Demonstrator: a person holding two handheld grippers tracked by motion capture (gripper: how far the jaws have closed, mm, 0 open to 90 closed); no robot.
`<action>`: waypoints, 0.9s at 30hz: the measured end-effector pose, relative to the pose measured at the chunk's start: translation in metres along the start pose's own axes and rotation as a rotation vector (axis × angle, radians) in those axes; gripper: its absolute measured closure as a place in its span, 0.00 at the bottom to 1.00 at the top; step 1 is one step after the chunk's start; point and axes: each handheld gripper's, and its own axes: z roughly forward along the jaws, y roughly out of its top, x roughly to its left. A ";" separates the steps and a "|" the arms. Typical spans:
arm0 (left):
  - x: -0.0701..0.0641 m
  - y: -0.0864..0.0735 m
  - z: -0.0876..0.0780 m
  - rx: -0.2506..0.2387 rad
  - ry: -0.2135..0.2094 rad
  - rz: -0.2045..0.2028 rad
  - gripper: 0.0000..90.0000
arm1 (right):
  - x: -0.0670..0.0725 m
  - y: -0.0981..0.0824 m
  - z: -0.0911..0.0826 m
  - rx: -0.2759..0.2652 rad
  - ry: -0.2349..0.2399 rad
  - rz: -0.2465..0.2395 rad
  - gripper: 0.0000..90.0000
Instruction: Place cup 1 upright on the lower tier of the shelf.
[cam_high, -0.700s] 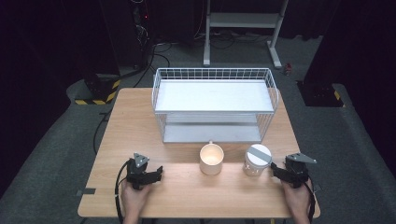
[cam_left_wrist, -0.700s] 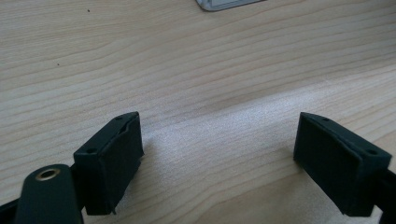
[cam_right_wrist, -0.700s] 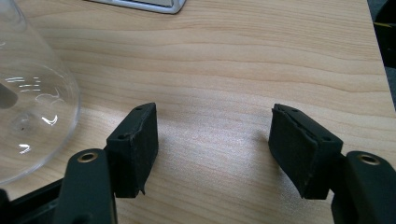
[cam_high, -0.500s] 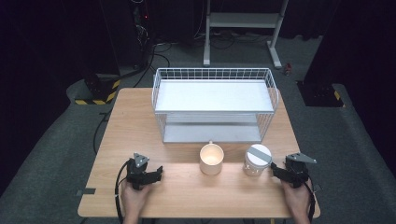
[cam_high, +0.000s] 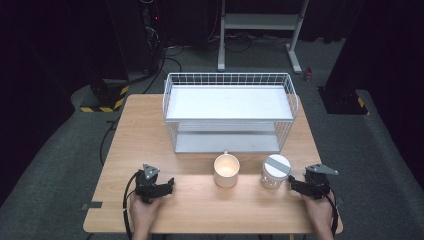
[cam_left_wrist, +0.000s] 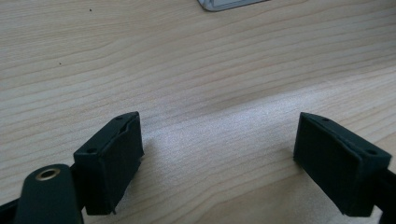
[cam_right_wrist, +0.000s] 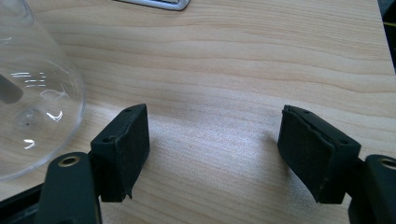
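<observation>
Jar stands upright, grey lid up, just beside the right gripper, fingers spread and empty.

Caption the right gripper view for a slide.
Open tongs above the wooden table, a clear glass jar beside their left jaw.

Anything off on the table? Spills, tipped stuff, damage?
Nothing stands out. The cream mug and the clear glass jar with grey lid stand upright before the white wire two-shelf rack; the wooden table looks dry and unmarked.
</observation>
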 end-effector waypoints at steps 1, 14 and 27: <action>0.000 0.000 0.000 0.000 0.000 0.000 0.18 | 0.000 0.000 0.000 0.000 0.000 -0.001 0.27; 0.000 0.000 0.000 0.001 0.000 0.001 0.18 | -0.002 -0.006 -0.006 -0.005 -0.008 0.026 0.17; 0.000 0.000 0.000 0.001 0.001 0.000 0.18 | 0.001 -0.017 -0.020 -0.035 -0.004 0.024 0.17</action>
